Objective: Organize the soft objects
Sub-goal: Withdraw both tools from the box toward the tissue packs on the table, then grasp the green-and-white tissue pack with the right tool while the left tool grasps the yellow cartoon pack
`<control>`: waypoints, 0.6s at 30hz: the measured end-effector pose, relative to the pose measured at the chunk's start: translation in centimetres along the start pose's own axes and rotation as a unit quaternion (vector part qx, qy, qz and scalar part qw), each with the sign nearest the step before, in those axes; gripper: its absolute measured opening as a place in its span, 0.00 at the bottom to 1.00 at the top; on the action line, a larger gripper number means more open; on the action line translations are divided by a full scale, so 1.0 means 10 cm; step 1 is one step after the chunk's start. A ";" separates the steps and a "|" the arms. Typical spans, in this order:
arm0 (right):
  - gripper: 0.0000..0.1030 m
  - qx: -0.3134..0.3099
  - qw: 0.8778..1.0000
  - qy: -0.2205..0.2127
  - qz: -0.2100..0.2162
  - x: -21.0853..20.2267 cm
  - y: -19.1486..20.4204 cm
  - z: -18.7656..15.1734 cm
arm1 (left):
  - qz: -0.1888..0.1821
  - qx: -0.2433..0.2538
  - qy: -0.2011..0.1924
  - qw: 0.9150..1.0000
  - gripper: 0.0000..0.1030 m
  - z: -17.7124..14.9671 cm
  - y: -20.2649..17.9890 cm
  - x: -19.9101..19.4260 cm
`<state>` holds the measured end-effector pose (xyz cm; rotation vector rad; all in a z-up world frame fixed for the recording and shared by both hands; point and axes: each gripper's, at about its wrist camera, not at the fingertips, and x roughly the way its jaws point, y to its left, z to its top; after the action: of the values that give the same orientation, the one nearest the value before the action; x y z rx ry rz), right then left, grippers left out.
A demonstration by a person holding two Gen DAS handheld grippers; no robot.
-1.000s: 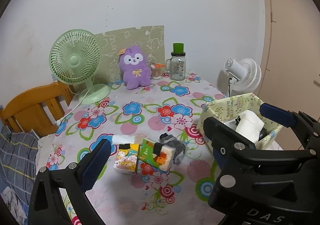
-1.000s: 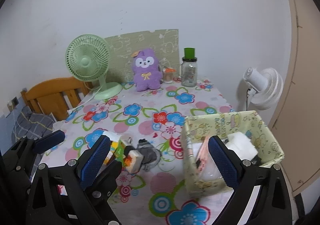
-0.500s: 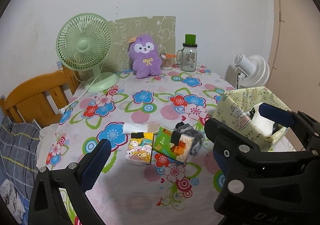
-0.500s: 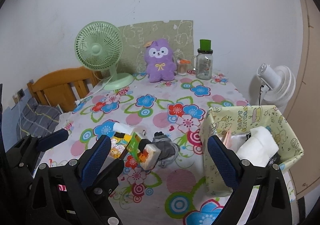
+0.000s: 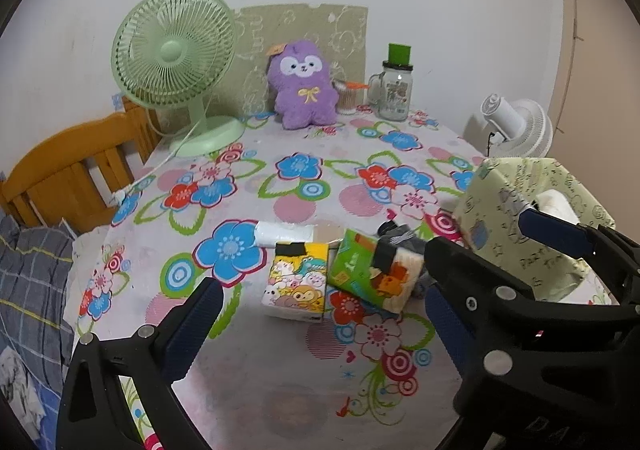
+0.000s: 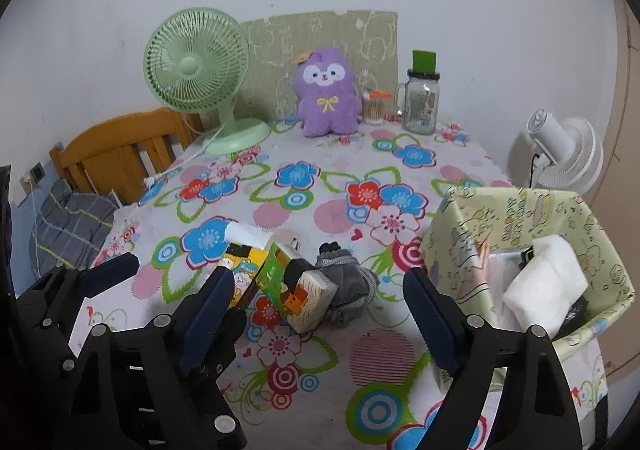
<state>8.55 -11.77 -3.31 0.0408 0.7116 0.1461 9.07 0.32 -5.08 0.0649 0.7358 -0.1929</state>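
A yellow cartoon tissue pack [image 5: 296, 282], a green tissue pack [image 5: 372, 270] and a grey sock [image 5: 400, 238] lie bunched together on the floral tablecloth [image 5: 304, 390]. A small white pack [image 5: 284, 232] lies just behind them. My left gripper [image 5: 320, 292] hangs open short of the yellow pack, touching nothing. My right gripper [image 6: 318, 276] is beside it, jaws closing. The green pack [image 6: 296, 290] and the sock [image 6: 348, 286] lie ahead between its fingers, untouched. A patterned basket [image 6: 460, 218] on the right holds a white tissue pack [image 6: 548, 282]. A purple plush [image 6: 326, 94] sits at the back.
At the back stand a green desk fan [image 5: 176, 62] with its cord, a glass jar with a green lid [image 5: 396, 90] and a small cup [image 5: 348, 98]. A white fan [image 6: 560, 150] stands off the right edge. A wooden bed frame [image 5: 72, 170] is left.
Both grippers have come forward and down, so the packs and sock look bigger and nearer. The right gripper's fingers stand a little closer together. Nothing on the table has moved.
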 end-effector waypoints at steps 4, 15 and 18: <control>0.84 -0.002 1.000 0.011 0.002 0.12 0.02 -0.01 | 0.002 -0.006 0.014 1.000 0.97 -0.02 0.07 0.13; 0.81 -0.005 0.999 0.040 0.004 0.44 0.03 -0.02 | 0.018 -0.008 0.042 0.999 0.94 -0.03 0.15 0.41; 0.81 -0.002 0.999 0.046 0.005 0.52 0.02 -0.03 | 0.021 -0.009 0.050 0.999 0.93 -0.03 0.17 0.50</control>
<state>12.20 -10.79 -6.86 0.0339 0.8031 0.1595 12.85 1.23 -8.67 0.0732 0.8346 -0.1438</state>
